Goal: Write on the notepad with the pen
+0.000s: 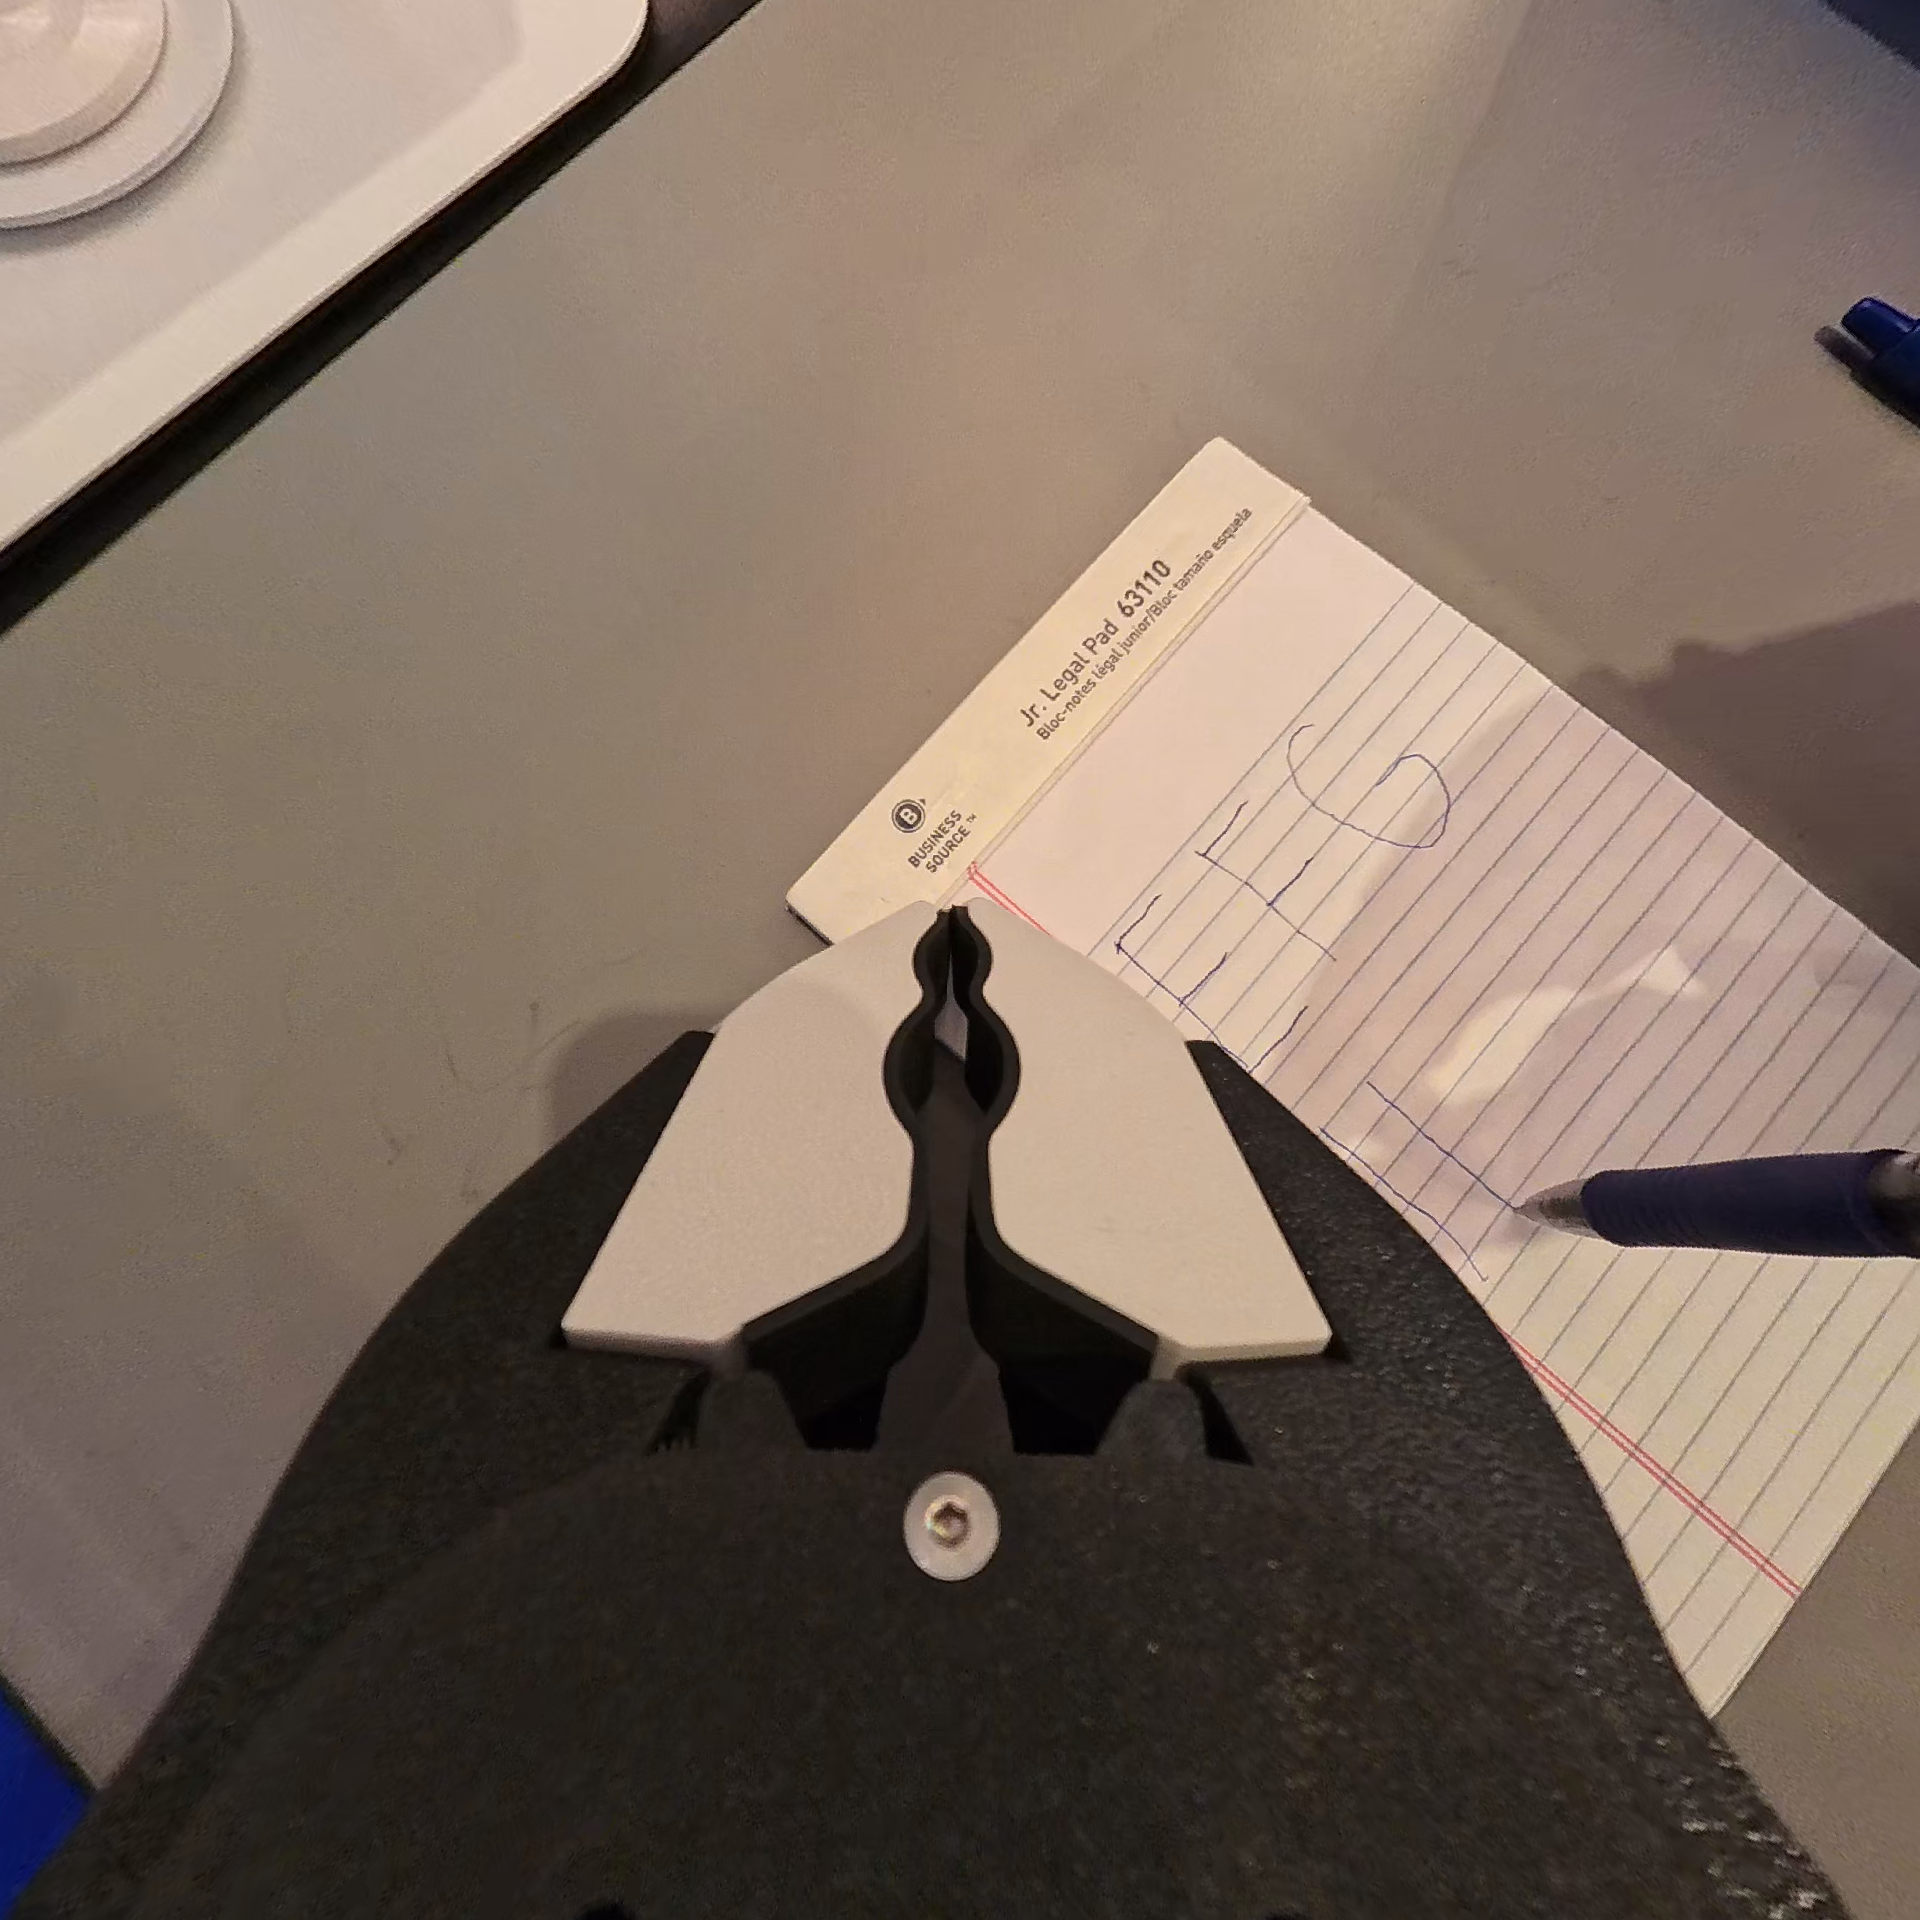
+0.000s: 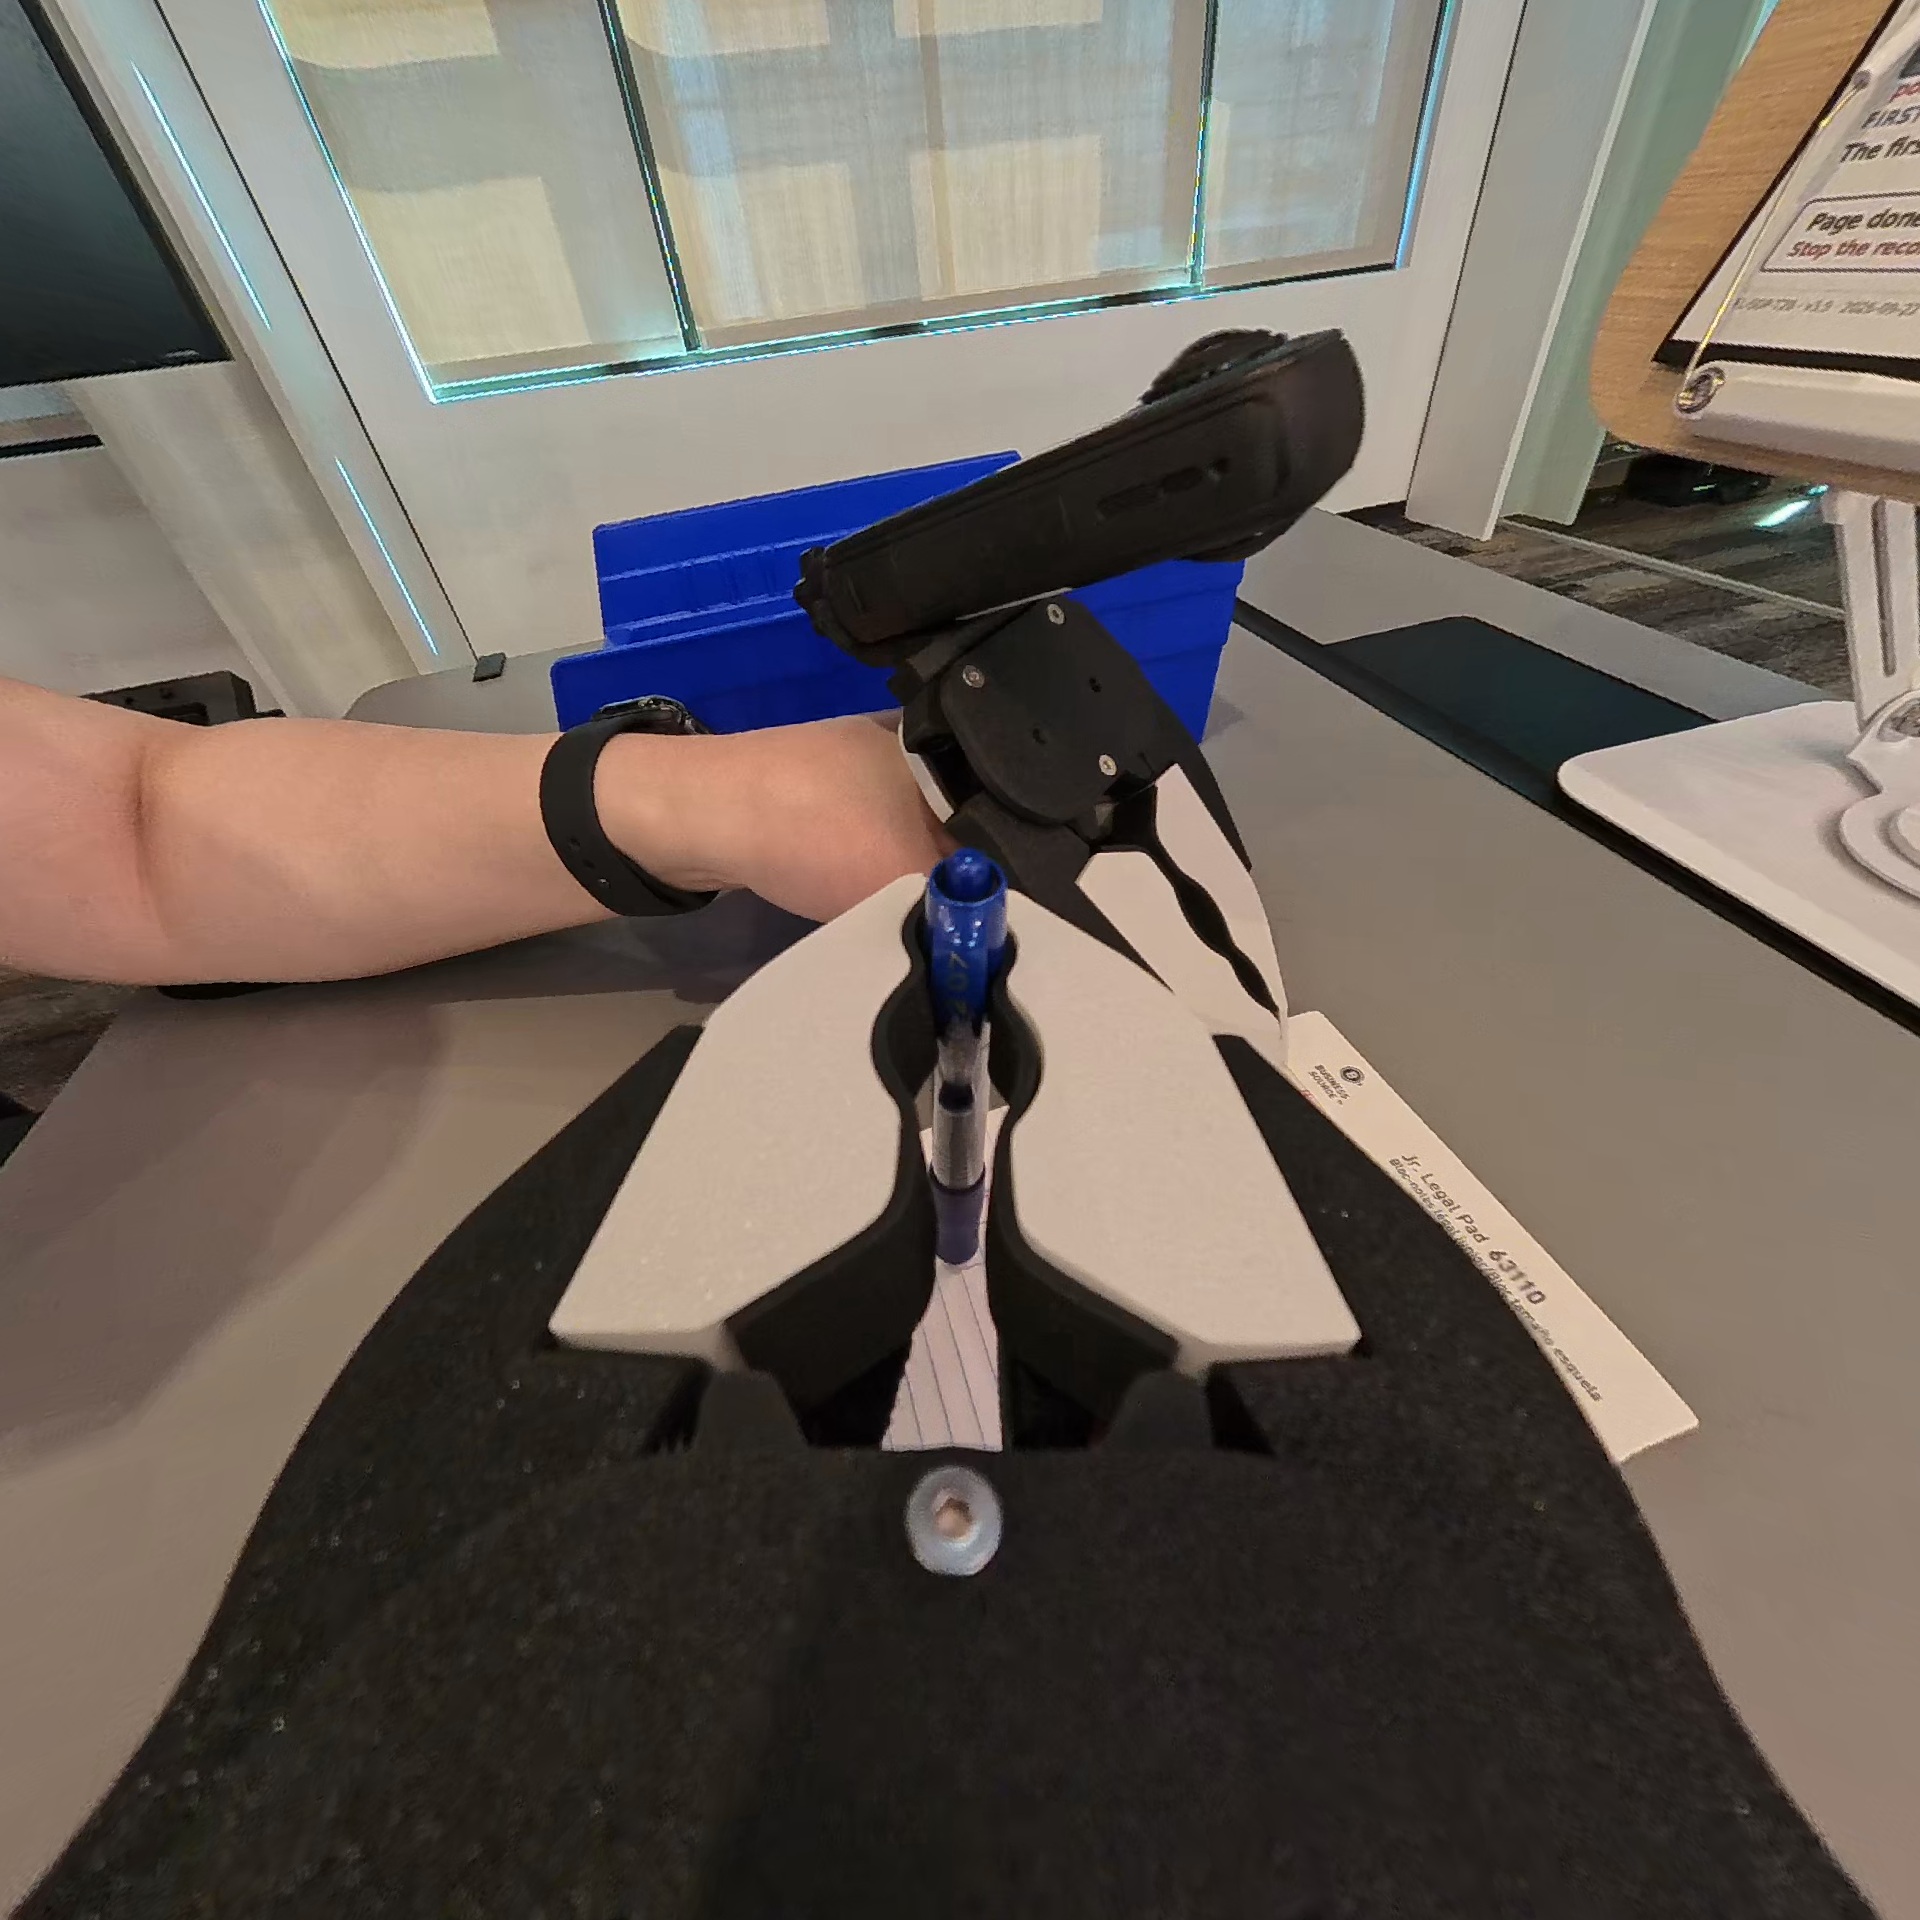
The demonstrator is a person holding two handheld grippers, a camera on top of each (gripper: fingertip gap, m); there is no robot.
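A white lined notepad (image 1: 1455, 1039) lies slanted on the grey table, with several blue handwritten marks on its top sheet. My left gripper (image 1: 954, 916) is shut and empty, its tips down at the pad's header corner. It also shows in the right wrist view (image 2: 1280, 1013), tips on the pad's edge (image 2: 1455, 1226). My right gripper (image 2: 961, 935) is shut on a blue pen (image 2: 961, 1039), held upright between the fingers. In the left wrist view the pen (image 1: 1714, 1200) comes in from the right with its tip on the paper, at the end of a blue stroke.
A second blue pen (image 1: 1881, 353) lies on the table at the far right. A white stand base (image 1: 156, 208) sits at the far left corner and also shows in the right wrist view (image 2: 1766, 810). A blue box (image 2: 727, 623) stands behind a person's forearm (image 2: 312, 831). There is about 15 cm between the tips of the two grippers.
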